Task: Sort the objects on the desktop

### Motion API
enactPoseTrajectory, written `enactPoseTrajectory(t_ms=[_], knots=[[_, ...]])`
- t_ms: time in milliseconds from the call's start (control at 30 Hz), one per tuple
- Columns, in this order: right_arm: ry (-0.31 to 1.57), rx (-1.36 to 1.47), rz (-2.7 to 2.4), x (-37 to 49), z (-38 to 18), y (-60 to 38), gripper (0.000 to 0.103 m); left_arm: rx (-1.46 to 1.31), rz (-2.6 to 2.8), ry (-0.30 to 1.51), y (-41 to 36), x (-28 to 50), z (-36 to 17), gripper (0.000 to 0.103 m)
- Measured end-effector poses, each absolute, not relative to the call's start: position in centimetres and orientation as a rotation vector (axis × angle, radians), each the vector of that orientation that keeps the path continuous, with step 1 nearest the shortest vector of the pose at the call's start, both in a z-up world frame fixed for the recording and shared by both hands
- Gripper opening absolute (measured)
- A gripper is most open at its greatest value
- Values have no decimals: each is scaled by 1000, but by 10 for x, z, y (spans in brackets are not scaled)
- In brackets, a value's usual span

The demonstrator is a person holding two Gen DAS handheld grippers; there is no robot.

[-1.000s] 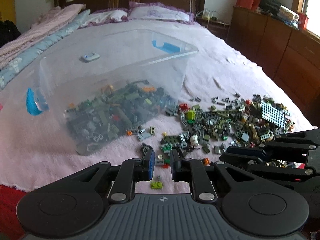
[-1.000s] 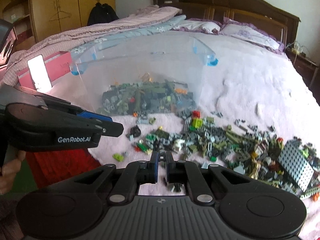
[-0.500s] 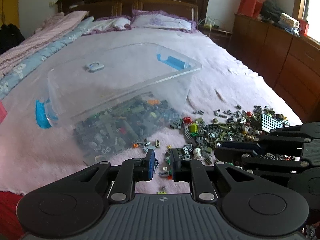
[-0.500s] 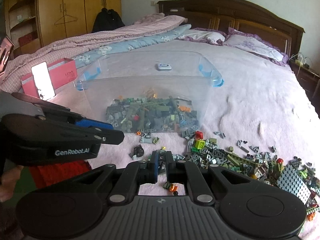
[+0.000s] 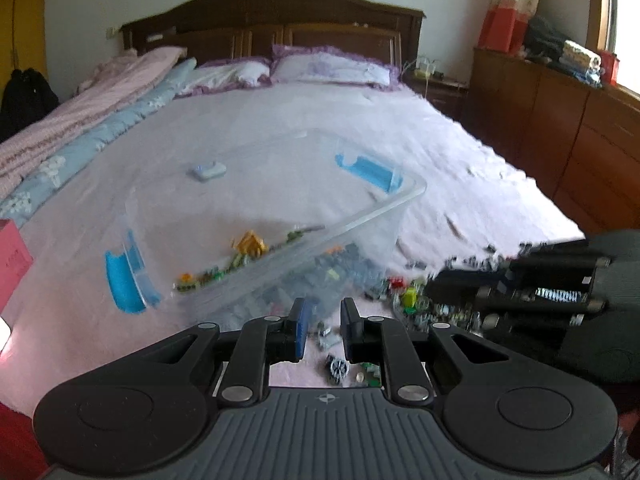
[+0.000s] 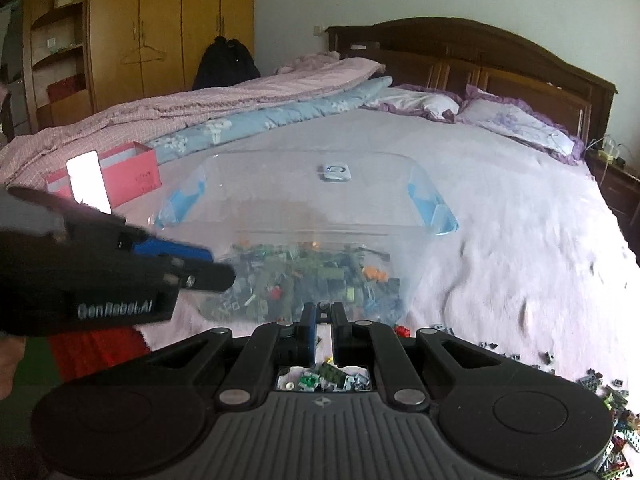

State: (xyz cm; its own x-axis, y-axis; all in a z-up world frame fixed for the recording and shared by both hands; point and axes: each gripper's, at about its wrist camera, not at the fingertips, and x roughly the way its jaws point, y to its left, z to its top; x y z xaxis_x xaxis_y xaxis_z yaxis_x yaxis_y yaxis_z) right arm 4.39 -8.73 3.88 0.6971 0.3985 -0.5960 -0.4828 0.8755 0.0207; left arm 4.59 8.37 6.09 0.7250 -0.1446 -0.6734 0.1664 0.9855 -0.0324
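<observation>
Both wrist views now sit higher and further back from the brick pile (image 5: 420,300) than a second ago, when the tool tips hung low over the loose pieces; the clear plastic bin (image 5: 384,204) fills more of each view. This suggests a transfer toward the bin, not a fresh pick. The left tool (image 5: 323,330) stands part-open with a clear gap between its pads and nothing visible in it. The right tool (image 6: 323,330) is nearly closed, its pads a narrow slit apart; a small pale piece may sit at the tips, but the pictures do not settle whether it is gripped or merely lies behind. The bin rests on the bed (image 5: 460,152), already carrying a layer of grey, green and orange bricks, with blue handles at its two ends. Unsorted bricks lie on the bed cover just right of the bin, reaching toward the bed's right edge. The bin's near rim stands between the tools and its contents, so any drop must clear that rim first. Open cover lies beyond the bin, except for a small white device (image 6: 335,172). A pink box (image 6: 132,172) sits well apart on the left.
</observation>
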Motion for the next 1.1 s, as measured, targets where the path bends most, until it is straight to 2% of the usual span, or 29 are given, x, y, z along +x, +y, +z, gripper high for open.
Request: enactPoseTrajectory(t_ms=[300, 467, 700, 833, 900, 1000, 1033, 1100], knots=[[705, -113, 441, 37, 15, -105, 8, 43, -236, 919, 60, 49, -11, 20], [737, -93, 431, 30, 1, -111, 8, 88, -235, 957, 53, 48, -34, 21], [775, -56, 428, 26, -13, -117, 8, 100, -235, 967, 61, 47, -45, 24], [778, -47, 429, 25, -16, -119, 8, 96, -243, 966, 60, 47, -46, 34], [780, -41, 429, 25, -17, -120, 8, 107, -245, 969, 58, 47, -47, 34], [784, -35, 427, 25, -19, -121, 8, 120, -258, 967, 55, 46, -47, 26], [785, -32, 427, 24, -19, -122, 8, 114, -264, 966, 55, 46, -47, 19], [786, -28, 425, 24, -19, -123, 8, 104, -266, 962, 55, 46, -46, 17]])
